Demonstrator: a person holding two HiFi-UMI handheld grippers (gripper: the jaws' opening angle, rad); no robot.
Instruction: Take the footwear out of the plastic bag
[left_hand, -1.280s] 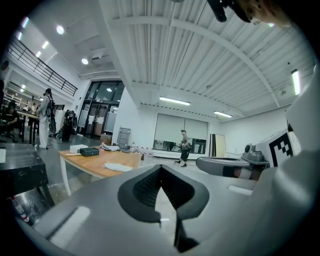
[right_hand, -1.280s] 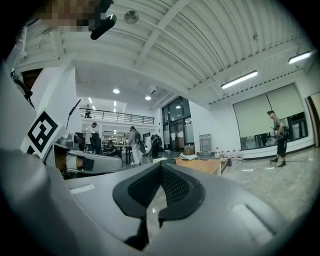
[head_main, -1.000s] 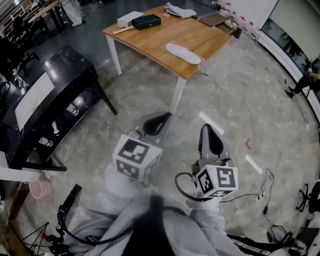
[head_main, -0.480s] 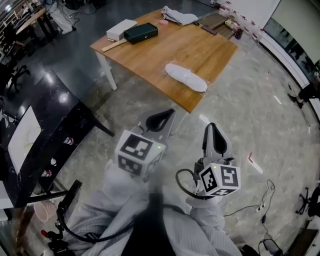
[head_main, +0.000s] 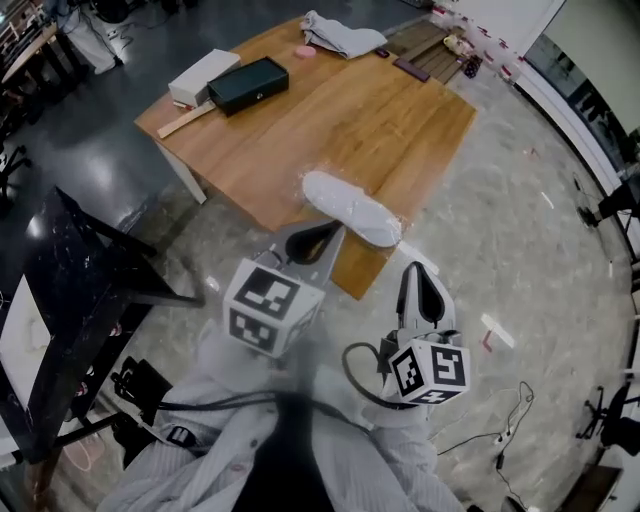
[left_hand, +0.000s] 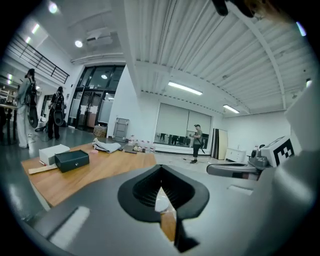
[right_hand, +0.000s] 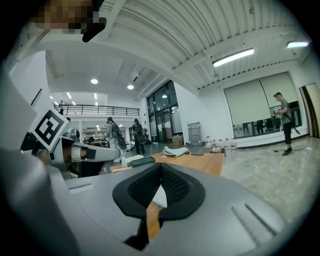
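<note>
A white slipper in a clear plastic bag (head_main: 351, 207) lies near the front edge of the wooden table (head_main: 390, 110). A sliver of the bag (left_hand: 161, 199) shows through the left gripper's jaw opening, and the bag (right_hand: 160, 197) shows the same way in the right gripper view. My left gripper (head_main: 312, 241) is shut and empty, held just short of the table's edge, below the bag. My right gripper (head_main: 422, 288) is shut and empty too, over the floor to the right of the table corner. Both point toward the table.
On the table's far side lie a dark green box (head_main: 247, 84), a white box (head_main: 196, 75), a wooden stick (head_main: 180, 119) and a grey cloth (head_main: 336, 34). A black table (head_main: 75, 290) stands at left. Cables (head_main: 505, 430) lie on the floor at right. People stand far off.
The table and bagged slipper have drawn nearer and lower in the head view as I walk up to them. Both grippers stay shut, held out in front.
</note>
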